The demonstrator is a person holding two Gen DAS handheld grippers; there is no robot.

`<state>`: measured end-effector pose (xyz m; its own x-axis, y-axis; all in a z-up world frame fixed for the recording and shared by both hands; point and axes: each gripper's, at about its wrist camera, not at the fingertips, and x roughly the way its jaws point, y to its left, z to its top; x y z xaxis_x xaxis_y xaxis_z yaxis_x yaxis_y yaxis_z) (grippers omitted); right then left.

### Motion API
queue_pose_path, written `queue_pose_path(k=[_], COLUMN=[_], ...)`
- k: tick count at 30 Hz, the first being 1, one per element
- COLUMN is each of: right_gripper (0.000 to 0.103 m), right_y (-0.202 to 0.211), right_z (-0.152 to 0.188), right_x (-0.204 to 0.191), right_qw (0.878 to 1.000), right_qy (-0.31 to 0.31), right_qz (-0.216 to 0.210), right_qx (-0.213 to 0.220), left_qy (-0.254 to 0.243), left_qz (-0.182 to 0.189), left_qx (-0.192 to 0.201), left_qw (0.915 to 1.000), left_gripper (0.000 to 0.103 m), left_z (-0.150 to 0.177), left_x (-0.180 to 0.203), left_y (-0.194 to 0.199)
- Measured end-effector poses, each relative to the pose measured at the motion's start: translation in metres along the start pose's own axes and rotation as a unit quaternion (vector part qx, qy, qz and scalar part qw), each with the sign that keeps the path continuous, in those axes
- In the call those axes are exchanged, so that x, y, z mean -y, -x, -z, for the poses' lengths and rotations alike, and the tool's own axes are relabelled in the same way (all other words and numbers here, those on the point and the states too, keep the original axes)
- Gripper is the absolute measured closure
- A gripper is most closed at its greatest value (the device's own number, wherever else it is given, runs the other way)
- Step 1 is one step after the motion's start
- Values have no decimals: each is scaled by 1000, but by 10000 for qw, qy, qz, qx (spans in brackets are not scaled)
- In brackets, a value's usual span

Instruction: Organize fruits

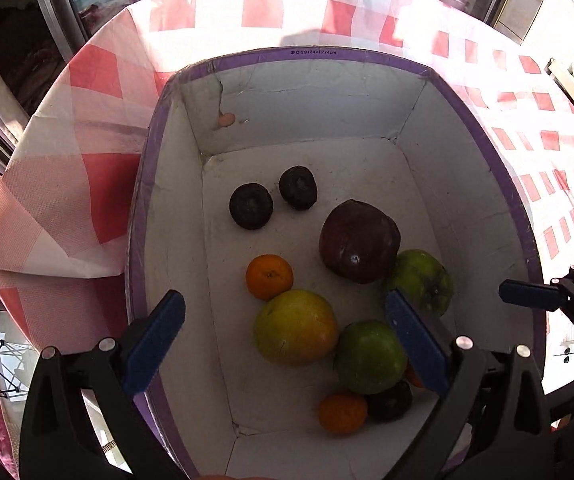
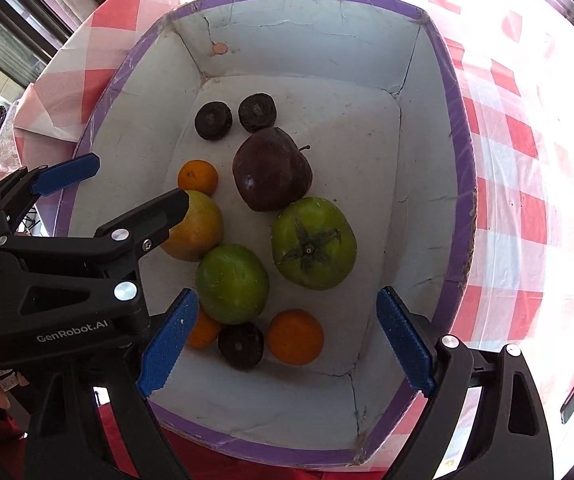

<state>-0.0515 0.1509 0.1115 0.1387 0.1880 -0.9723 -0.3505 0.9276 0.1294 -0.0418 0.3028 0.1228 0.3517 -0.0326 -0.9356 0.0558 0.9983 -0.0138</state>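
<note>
Purple-rimmed and white inside, the cardboard box (image 2: pixel 461 184) holds all the fruit, which lies loose on its floor. Toward the far wall sit 2 small dark fruits (image 2: pixel 213 121), side by side and just apart. Just nearer than these is a large dark red apple (image 2: pixel 272 169), its stem pointing to the right in the right wrist view. Left of the apple lies a small orange (image 2: pixel 198 177), touching a yellow-green fruit (image 2: pixel 199 228) next to it. A green tomato (image 2: pixel 314 243) with a star-shaped calyx on top rests against the apple's near side, and a plain round green fruit (image 2: pixel 232 283) lies to its left, touching the yellow-green one. Along the near wall are another orange (image 2: pixel 295 337), a third dark fruit (image 2: pixel 241 346) and a partly hidden orange (image 2: pixel 204 330) behind a blue pad.

Both tools hang over the box's near end, holding nothing. The left gripper (image 1: pixel 285 338) is spread wide above the yellow-green and green fruits. The right gripper (image 2: pixel 287 336) is likewise spread wide, over the near row.

Under the box lies a red-and-white checked tablecloth (image 2: pixel 527 208), brightly washed out by sunlight on the far side.
</note>
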Motion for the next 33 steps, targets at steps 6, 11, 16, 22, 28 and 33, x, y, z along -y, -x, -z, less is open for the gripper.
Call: queue_pose_path(k=[6, 11, 16, 22, 28, 33], right_gripper=[16, 16, 16, 16, 16, 16], right_y=[3, 2, 0, 0, -1, -2], right_z=[0, -1, -3, -4, -5, -4], right_x=[-2, -5, -7, -7, -5, -4], right_qw=[10000, 10000, 10000, 10000, 10000, 10000], right_qy=[-20, 27, 43, 35, 15, 5], right_qz=[-13, -10, 4, 3, 2, -21], right_qx=[-3, -19, -50, -71, -85, -79], left_qy=[5, -24, -19, -17, -45, -46], left_qz=[-2, -22, -26, -42, -93, -132], left_qx=[-39, -48, -47, -49, -34, -11], left_qw=[10000, 10000, 10000, 10000, 9999, 9999], left_gripper=[2, 2, 2, 2, 2, 2], left_z=[1, 3, 4, 4, 6, 8], left_x=[0, -2, -1, -1, -2, -5], left_y=[-1, -1, 0, 0, 4, 6])
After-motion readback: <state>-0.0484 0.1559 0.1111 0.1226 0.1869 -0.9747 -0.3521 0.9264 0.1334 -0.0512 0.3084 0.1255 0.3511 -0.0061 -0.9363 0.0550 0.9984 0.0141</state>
